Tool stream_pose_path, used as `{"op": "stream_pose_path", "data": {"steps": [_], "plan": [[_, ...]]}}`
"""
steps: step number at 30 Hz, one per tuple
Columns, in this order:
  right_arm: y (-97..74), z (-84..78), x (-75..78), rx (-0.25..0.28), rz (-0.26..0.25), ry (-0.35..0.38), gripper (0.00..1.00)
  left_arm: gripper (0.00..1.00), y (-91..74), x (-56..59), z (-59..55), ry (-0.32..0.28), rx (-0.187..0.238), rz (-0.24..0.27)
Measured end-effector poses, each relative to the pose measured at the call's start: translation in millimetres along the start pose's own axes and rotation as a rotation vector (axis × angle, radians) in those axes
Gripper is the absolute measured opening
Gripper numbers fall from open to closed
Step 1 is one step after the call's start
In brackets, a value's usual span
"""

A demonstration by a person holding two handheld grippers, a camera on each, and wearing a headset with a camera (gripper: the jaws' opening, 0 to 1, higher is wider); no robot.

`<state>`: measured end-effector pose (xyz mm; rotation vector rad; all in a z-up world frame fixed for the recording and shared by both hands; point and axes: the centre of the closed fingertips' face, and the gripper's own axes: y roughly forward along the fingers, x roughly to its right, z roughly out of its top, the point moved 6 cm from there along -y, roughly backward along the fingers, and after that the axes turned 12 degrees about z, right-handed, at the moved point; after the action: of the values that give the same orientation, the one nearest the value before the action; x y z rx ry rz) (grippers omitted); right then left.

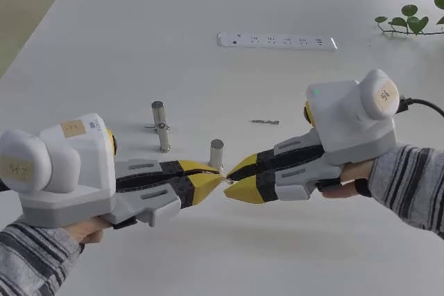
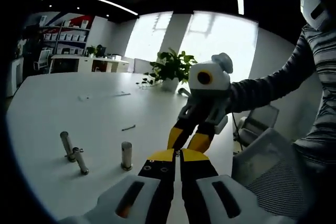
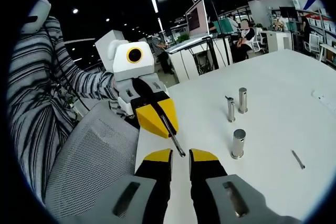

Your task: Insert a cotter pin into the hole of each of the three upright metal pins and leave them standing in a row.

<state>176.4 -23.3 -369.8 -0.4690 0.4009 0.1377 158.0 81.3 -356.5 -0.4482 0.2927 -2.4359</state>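
Over the white table [image 1: 208,5], well in from its far edge, the left gripper [image 2: 178,157] and right gripper [image 3: 180,156] meet tip to tip, just before the nearest upright metal pin [image 1: 216,152] of three. The left's jaws pinch a cotter pin [image 3: 172,134] lying along them, its free end pointing between the right's slightly parted, empty jaws.

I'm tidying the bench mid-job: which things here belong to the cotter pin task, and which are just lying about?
Job: metal pins, near, middle, far; cotter pin in the left gripper; right gripper, open; loose cotter pin on the table.
Lying about: power strip; plant.
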Motion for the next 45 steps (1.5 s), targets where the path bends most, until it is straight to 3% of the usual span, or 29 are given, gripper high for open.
{"op": "stream_pose_path", "data": {"steps": [5,10,18,28,32,37,39,43,45], "plan": [[0.6,3.2,-3.2,0.006,0.015,-0.015,0.03,0.0,1.2,2.2,0.0,-0.009,-0.003,-0.015],[-0.6,3.0,-3.2,-0.02,0.006,-0.044,0.01,0.0,1.5,2.9,-1.0,-0.014,-0.005,-0.017],[-2.1,4.2,-3.6,-0.105,-0.005,-0.14,0.0,0.0,1.4,3.5,-4.1,-0.022,-0.015,-0.018],[-3.0,5.2,0.5,-0.29,-0.036,-0.355,0.0,0.0,4.1,1.7,-9.6,-0.006,-0.025,-0.015],[-0.9,2.9,-0.4,-0.338,-0.03,-0.385,0.0,0.0,7.3,1.7,-12.0,0.011,-0.037,-0.013],[-2.5,1.8,4.4,-0.362,-0.041,-0.38,0.0,0.01,12.0,-2.9,-12.6,0.022,-0.04,0.002],[-5.8,1.5,9.6,-0.384,-0.066,-0.388,0.0,0.04,14.9,-8.0,-12.3,0.03,-0.037,0.028],[-13.8,-0.4,22.6,-0.423,-0.121,-0.375,0.0,0.25,20.2,-15.6,-12.6,0.07,-0.028,0.074],[-17.5,-0.4,27.7,-0.431,-0.144,-0.369,0.0,0.28,22.2,-19.3,-13.4,0.086,-0.031,0.105]]}}
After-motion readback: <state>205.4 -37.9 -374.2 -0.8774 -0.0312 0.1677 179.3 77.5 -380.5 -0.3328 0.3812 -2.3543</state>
